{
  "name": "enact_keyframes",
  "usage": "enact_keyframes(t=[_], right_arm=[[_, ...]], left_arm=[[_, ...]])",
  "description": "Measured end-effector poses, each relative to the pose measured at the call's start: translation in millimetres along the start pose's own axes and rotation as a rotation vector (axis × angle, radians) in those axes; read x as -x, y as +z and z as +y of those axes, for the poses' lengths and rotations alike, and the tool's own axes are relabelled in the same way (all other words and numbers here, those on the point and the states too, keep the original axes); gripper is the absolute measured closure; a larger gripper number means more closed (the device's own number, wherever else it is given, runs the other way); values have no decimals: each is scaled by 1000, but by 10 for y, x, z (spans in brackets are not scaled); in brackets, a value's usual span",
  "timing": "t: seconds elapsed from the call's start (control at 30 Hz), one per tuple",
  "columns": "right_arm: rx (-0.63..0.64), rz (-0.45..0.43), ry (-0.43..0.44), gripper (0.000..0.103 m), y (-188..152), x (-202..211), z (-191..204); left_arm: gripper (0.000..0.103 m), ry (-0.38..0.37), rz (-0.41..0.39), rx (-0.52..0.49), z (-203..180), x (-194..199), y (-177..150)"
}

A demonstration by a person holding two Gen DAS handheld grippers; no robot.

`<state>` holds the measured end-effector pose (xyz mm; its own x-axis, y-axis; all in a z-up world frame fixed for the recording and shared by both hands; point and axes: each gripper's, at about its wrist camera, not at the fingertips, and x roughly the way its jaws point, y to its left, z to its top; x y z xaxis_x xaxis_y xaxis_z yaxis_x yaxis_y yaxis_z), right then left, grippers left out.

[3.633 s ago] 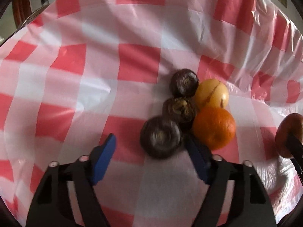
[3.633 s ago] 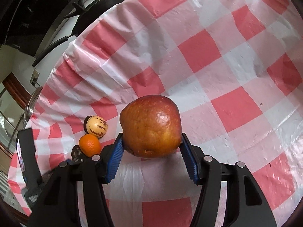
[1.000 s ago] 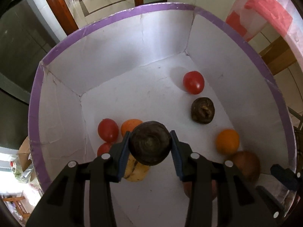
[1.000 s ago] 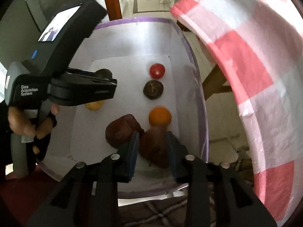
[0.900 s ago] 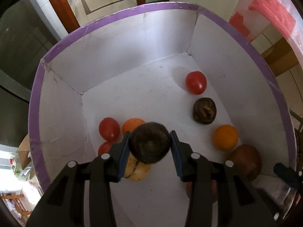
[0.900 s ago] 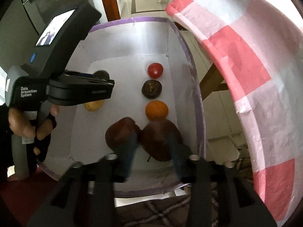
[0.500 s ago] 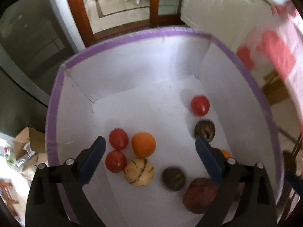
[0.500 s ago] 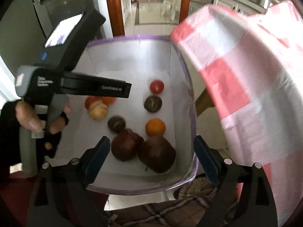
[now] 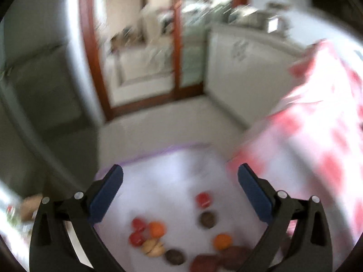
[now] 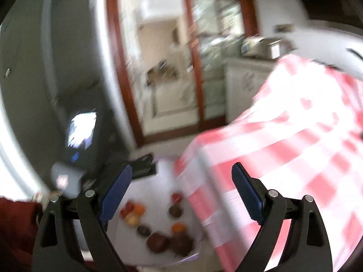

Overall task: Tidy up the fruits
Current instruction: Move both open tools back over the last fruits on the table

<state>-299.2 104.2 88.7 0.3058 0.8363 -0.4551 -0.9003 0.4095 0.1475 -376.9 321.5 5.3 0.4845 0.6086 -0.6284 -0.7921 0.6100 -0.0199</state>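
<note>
Your left gripper [image 9: 180, 181] is spreading its blue fingers [image 9: 106, 192] wider at this moment, with nothing between them, and your right gripper [image 10: 181, 181] stands released as well, its fingers [image 10: 115, 190] apart and grasping nothing. Both views are smeared by motion blur, so small detail is hard to read. Below your grippers sits the white box [image 9: 158, 176] with a purple rim, and the fruits lie on its floor. Nearest you are two large dark red fruits [image 9: 217, 259] touching each other, with a small dark round fruit [image 9: 174, 256] just beside them on the left. Next to that lies a yellow striped fruit [image 9: 153, 247], and behind it a cluster of two red fruits [image 9: 137, 231] and an orange [image 9: 156, 229]. On the right side of the box, another orange [image 9: 222, 241] sits near the big red pair, then a second dark round fruit [image 9: 207, 219], then a lone red fruit [image 9: 203, 200] farthest in. To the right of the box hangs the red and white checked cloth [image 10: 295, 136] that covers your surface. In the right wrist view, your left gripper's dark body with its lit screen [image 10: 82, 131] shows at the left above the box. Beyond lie the pale floor [image 9: 163, 122] and a wooden door frame [image 9: 90, 45].
</note>
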Motion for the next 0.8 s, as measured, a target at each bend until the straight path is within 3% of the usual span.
enact_keyframes(t=[0.1, 0.2, 0.3, 0.5, 0.7, 0.8], right_arm=[[-110, -99, -116, 16, 145, 308, -467], [-237, -136, -292, 16, 193, 563, -1036], [-380, -141, -409, 16, 115, 754, -1601], [-654, -92, -603, 16, -237, 1026, -2613], [-774, -108, -738, 16, -561, 1272, -3297], [-849, -129, -775, 16, -710, 1394, -3562]], left_arm=[[2, -123, -105, -95, -493, 277, 201], [2, -208, -123, -169, -1004, 374, 348], [2, -342, -57, -238, -1715, 348, 479], [2, -503, 73, -357, -3195, 186, 461], [2, -665, 176, -270, -4279, -104, 484], [2, -696, 219, -213, -4619, -254, 477]])
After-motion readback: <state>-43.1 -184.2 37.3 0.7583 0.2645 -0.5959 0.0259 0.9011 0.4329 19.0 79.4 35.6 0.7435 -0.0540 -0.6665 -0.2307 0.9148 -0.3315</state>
